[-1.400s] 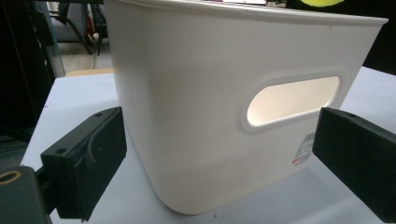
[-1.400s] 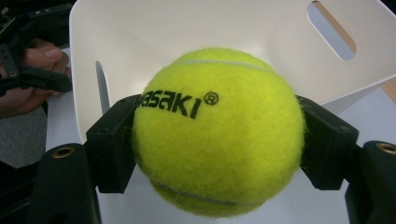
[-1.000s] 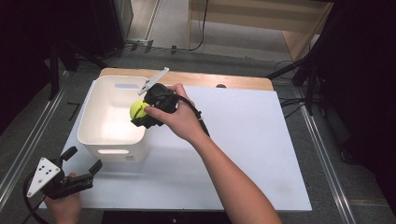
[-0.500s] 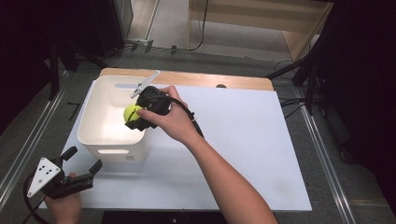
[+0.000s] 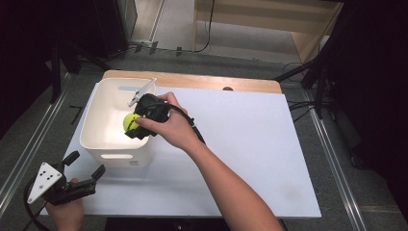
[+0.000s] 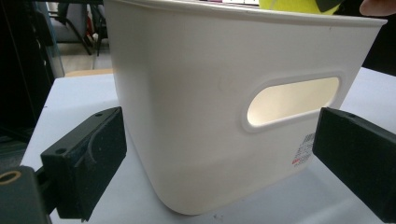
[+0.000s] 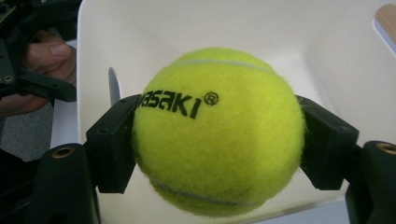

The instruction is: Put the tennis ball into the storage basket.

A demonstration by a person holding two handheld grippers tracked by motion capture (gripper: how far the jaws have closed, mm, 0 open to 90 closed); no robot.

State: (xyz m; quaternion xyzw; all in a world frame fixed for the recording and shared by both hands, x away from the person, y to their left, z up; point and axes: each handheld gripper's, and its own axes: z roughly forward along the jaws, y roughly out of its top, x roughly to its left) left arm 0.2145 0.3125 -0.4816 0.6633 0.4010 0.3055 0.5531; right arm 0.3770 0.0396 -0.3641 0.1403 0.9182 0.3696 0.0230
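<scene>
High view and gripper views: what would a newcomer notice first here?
The bright yellow tennis ball, clamped between the jaws of the right gripper over the white bin at the table's left. Near the front left corner, the left gripper is open, facing the bin's handle slot.

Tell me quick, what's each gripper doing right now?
Left gripper: open, holding nothing, jaws spread in front of the white bin.
Right gripper: closed on the tennis ball, above the inside of the bin.
</scene>
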